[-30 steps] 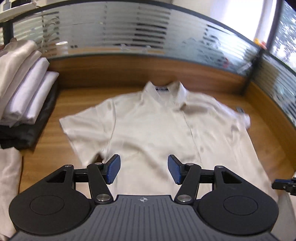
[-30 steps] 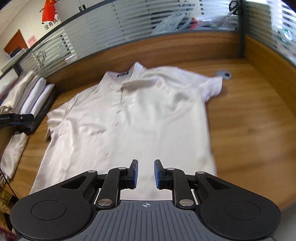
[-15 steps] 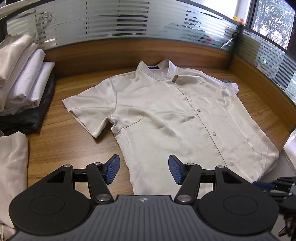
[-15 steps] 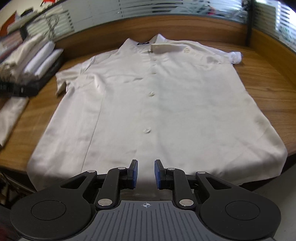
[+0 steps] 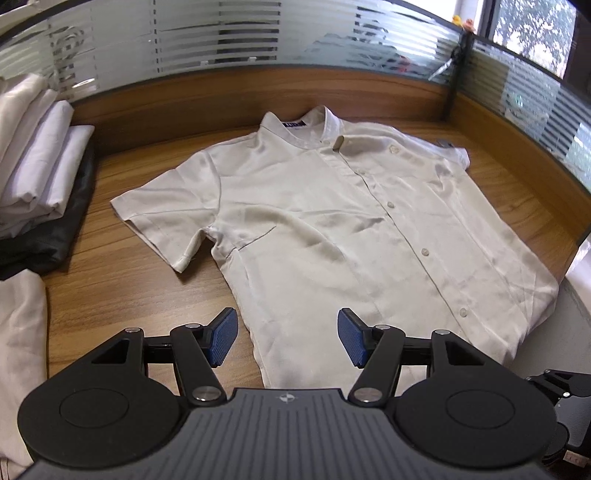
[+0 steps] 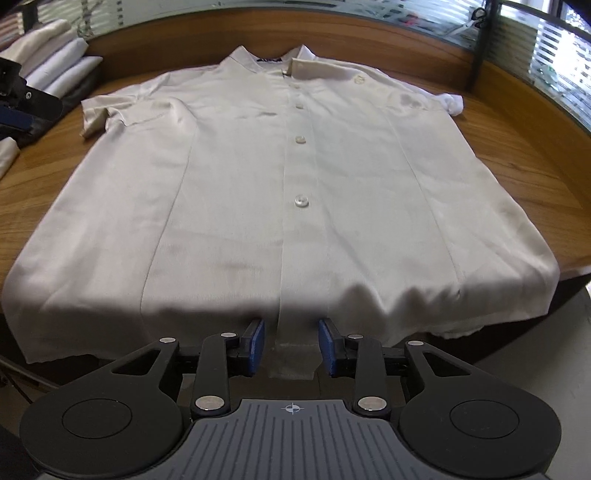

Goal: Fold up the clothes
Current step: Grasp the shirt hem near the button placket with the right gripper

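We had the shirt (image 6: pixel 295 166) spread flat on the desk (image 5: pixel 110 295), collar far, long axis running away from us. The right gripper (image 6: pixel 291 347), jaws opening, straddled the hanging hem placket (nearer); the left gripper (image 5: pixel 288 341) hovered wide over the side seam, empty.

We see a wooden desk (image 5: pixel 110 302), our view fenced by a striped frosted-glass partition (image 5: pixel 221 48), a window with greenery (image 5: pixel 532 33) at the far right, two small yellow figures (image 5: pixel 463 21) on the partition's top edge

Two wrist views, shared shirt (image 5: pixel 332 221)
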{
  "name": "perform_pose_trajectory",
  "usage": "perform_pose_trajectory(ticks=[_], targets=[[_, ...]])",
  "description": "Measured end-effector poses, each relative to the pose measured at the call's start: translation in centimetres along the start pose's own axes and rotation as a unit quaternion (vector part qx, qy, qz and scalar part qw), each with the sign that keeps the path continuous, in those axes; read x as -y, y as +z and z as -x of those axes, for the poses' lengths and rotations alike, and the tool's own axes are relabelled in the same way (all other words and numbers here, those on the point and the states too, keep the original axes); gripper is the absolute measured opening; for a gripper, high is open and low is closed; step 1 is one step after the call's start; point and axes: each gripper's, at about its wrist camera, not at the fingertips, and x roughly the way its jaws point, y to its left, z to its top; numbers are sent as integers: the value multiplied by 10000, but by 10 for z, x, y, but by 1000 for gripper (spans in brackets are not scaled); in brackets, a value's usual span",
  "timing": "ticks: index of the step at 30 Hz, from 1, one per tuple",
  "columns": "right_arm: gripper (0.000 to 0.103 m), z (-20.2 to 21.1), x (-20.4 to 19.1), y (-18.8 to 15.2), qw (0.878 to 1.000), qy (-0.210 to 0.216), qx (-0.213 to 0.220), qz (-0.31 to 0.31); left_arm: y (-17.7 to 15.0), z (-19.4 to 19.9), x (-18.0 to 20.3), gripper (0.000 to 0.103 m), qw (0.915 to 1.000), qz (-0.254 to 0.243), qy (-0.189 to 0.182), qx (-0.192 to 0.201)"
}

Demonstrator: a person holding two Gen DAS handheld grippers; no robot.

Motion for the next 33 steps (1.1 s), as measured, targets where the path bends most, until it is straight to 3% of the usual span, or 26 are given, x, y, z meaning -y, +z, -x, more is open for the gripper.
perform_pose_trajectory(ticks=[2, 5, 7, 16, 33], targets=[[32, -1, -4, -2, 9998, -182, 18, 97, 3, -5, 1, 66, 10000, -25, -1, -31], [11, 2, -2, -4, 9991, -359, 54, 226, 7, -12, 1, 66, 10000, -10, -12, -51], [4, 8, 2, -5, 9988, -405, 135, 252, 7, -14, 2, 66, 10000, 40, -5, -54], [2, 52, 29, 9, 9964, -386, 373, 659, 4, -26, 0, 66, 9998, 155, 65, -103], [2, 95, 35, 10, 9967, -107, -63, 802, -4, -39, 9, 66, 9993, 332, 42, -189]])
